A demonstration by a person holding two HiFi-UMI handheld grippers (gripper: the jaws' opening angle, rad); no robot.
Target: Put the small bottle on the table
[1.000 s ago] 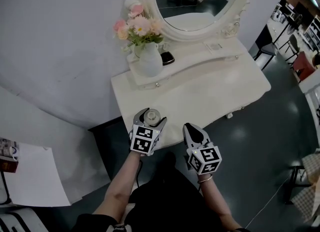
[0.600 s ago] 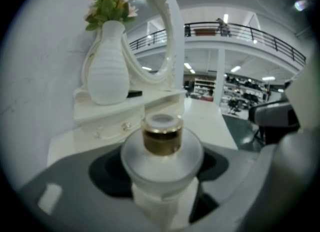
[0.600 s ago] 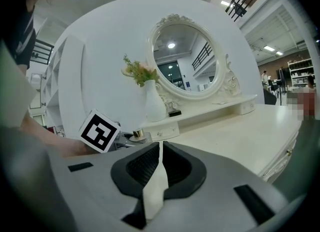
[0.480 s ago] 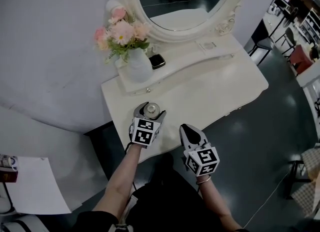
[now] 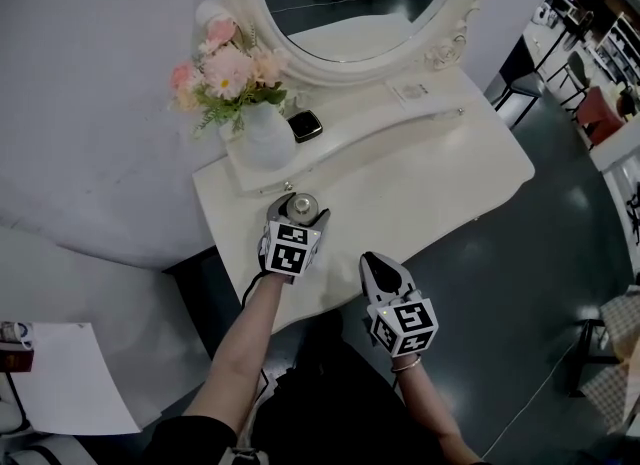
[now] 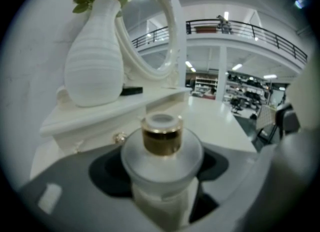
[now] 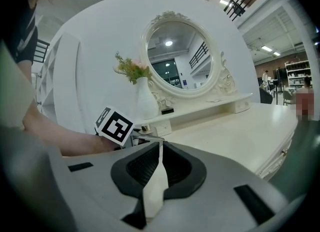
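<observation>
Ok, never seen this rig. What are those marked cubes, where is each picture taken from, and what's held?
No robot here: a person holds tongs in each hand; the marked cubes are part of them. The head view looks down from the person's head; the other two come from cameras riding on the tongs. The left tongs grip a small bottle with a gold collar over a white dressing table carrying a mirror and a vase of flowers. The right tongs are shut, empty, near the table's front edge.
</observation>
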